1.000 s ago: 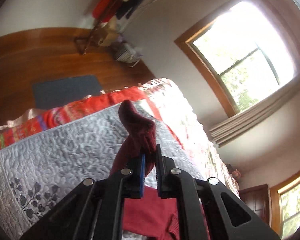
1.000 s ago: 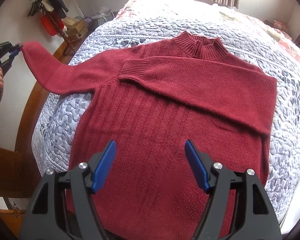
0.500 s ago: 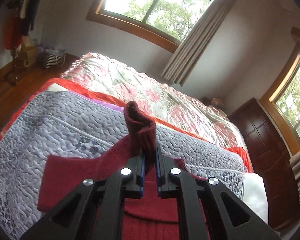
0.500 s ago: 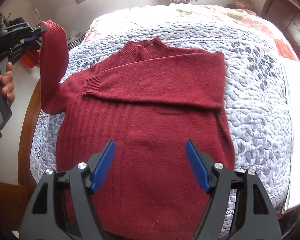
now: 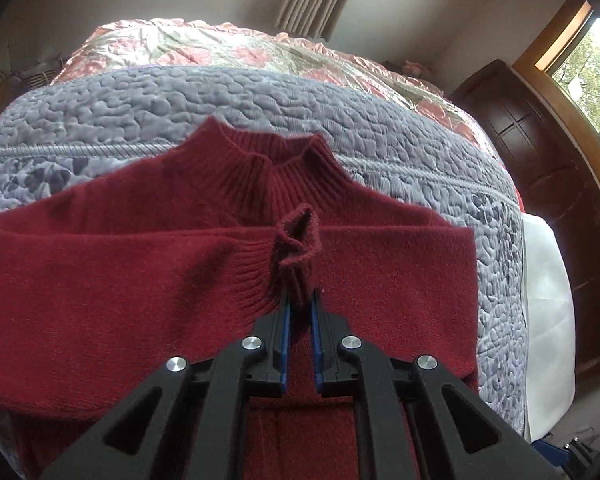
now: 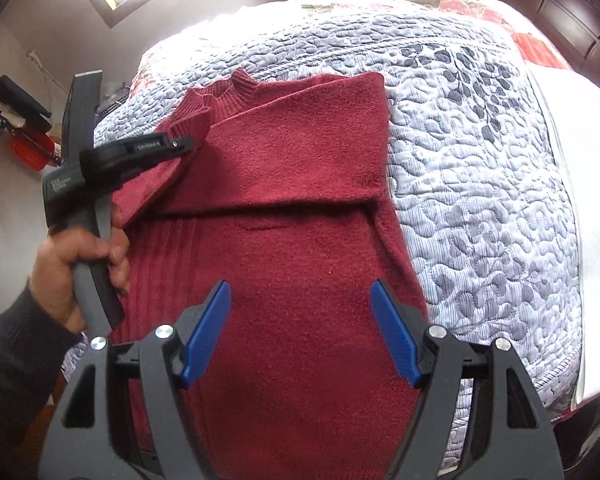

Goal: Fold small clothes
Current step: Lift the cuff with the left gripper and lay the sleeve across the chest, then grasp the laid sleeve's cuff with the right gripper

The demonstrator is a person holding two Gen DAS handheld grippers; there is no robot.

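In the left wrist view, the left gripper [image 5: 300,316] is clenching the ribbed cuff [image 5: 297,248] of one sleeve between its blue fingers [image 5: 285,332], and the cuff is standing up bunched just above the fingertips. The gripper is holding it over the chest of the dark red sweater [image 5: 140,280], just below the ribbed collar [image 5: 276,168], probably because this sleeve is being brought across the body to lie on the other sleeve [image 5: 400,256], which is already lying folded across the chest. The sweater is lying flat on the grey quilted bedspread [image 5: 140,108] of the bed, with the collar pointing away from the camera. This view is showing the grip itself closely, but not the person or the lower part of the garment. In the right wrist view, the right gripper [image 6: 300,328] is hovering over the lower half of the sweater [image 6: 300,280] with its fingers [image 6: 206,332] spread wide and grasping nothing; I judge it is waiting for the later fold of the body. Here the whole layout is showing: the person's hand [image 6: 80,256] is squeezing the handle of the left gripper [image 6: 188,142], the carried sleeve [image 6: 156,176] is hanging slack from it at the left shoulder, and the bedspread [image 6: 480,140] is reaching far to the right of the garment.
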